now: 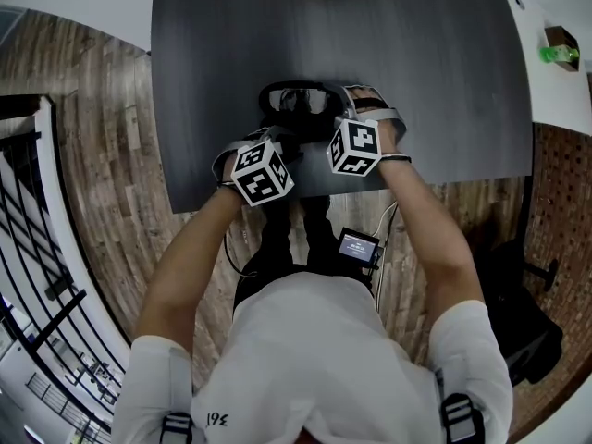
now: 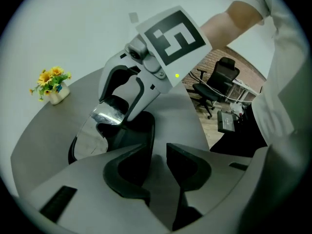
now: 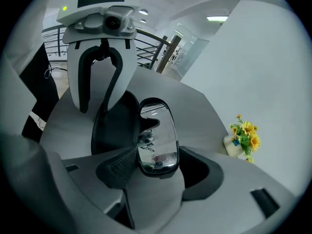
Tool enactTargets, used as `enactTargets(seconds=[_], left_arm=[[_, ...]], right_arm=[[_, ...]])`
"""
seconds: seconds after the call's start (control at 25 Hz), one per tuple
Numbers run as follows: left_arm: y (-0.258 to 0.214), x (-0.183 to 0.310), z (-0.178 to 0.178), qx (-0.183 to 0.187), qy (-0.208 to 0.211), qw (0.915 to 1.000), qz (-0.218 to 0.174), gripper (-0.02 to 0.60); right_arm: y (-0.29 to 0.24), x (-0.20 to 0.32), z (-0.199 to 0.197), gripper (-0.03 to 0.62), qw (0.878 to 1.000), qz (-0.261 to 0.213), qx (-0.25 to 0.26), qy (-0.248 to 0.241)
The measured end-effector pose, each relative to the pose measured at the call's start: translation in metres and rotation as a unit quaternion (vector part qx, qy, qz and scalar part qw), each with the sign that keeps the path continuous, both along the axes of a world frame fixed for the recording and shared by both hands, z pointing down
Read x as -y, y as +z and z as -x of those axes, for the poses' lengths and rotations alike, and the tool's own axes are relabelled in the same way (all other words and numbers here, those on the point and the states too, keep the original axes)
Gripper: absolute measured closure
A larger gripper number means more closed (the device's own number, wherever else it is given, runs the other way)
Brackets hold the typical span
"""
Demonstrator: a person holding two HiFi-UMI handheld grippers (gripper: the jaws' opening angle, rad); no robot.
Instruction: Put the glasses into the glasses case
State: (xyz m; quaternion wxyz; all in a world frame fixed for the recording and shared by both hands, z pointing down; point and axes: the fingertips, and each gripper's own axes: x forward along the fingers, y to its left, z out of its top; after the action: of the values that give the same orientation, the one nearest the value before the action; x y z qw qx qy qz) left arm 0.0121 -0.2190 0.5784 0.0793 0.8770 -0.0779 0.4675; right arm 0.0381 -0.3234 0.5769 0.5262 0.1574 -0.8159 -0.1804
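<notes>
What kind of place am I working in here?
Most likely an office or lab-style workspace: a dark grey table, black office chairs beyond it, wood-look flooring and a railing alongside. A small pot of yellow flowers sits on the table.

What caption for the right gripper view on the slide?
Right gripper, jaws open around the end of the mirrored lid of the open glasses case on a grey table, faces the left gripper.

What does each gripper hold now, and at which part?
Left gripper: nothing, jaws apart over the table. Right gripper: its jaws enclose the near end of the shiny black-rimmed oval; whether they press on it cannot be told.
</notes>
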Motion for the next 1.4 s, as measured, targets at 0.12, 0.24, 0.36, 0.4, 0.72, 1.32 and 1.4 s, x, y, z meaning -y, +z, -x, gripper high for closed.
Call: enactTargets(seconds=[0.12,0.24,0.36,0.4,0.72,1.32,1.4], left_arm=[[0.004,-0.001,-0.003,0.006,0.017,0.9998,-0.007,0.455],[0.003,0.001,-0.004,0.005,0.027,0.9995,-0.016,0.484],[0.003,0.003,-0.004,0.003,0.031,0.9994,-0.013,0.506],[0.003,0.004,-0.004,0.003,0.033,0.9994,-0.011,0.508],[0.006,-0.001,-0.004,-0.003,0.056,0.9984,0.0,0.54],[-0.004,0.004,0.0,-0.023,0.035,0.9991,-0.01,0.537],[-0.005,0.006,0.002,-0.027,0.027,0.9992,-0.013,0.535]], right_arm=[[0.001,0.002,0.001,0.327,1.0,-0.001,-0.007,-0.005],[0.002,0.003,0.001,0.327,1.0,0.002,-0.012,-0.008],[0.002,0.004,0.0,0.327,1.0,0.014,-0.01,-0.003],[0.002,0.004,0.0,0.327,1.0,0.018,-0.01,-0.003],[0.0,-0.002,0.004,0.318,0.999,0.032,-0.013,-0.027],[0.002,-0.01,0.002,0.29,0.999,0.048,-0.004,-0.013],[0.003,-0.011,0.002,0.289,0.999,0.047,-0.003,-0.012]])
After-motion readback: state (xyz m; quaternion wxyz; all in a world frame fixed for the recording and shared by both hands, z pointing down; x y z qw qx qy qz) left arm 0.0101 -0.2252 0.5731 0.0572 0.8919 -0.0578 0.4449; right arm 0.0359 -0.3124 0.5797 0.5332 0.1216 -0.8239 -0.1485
